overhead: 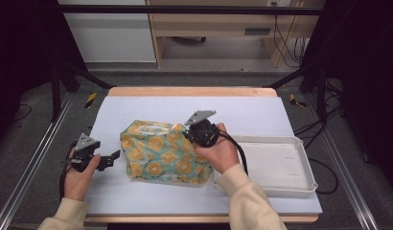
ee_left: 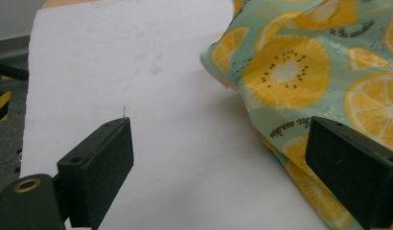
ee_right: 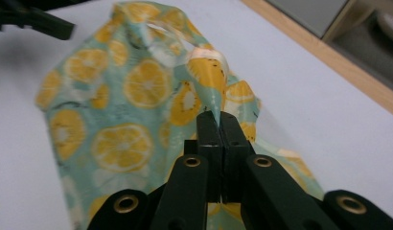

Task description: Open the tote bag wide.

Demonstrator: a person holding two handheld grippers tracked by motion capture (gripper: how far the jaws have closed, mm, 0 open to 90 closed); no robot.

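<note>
A soft fabric bag (overhead: 161, 153), pale green with yellow lemon slices printed on it, lies in the middle of the white mat. My right gripper (overhead: 189, 136) reaches onto its right top side. In the right gripper view that gripper (ee_right: 217, 117) is shut on a narrow strip of the bag's fabric (ee_right: 209, 72), which rises taut from the bag (ee_right: 118, 110) to the jaws. My left gripper (overhead: 112, 159) stands open just left of the bag. In the left gripper view its jaws (ee_left: 218, 129) are wide apart over bare mat, and the bag's edge (ee_left: 305, 72) lies by the right jaw.
A shallow white tray (overhead: 300, 191) sits at the right of the table, close to my right forearm. The white mat (overhead: 151, 108) covers the wooden tabletop (overhead: 185, 91). Black frame posts and cables stand beyond the table's sides.
</note>
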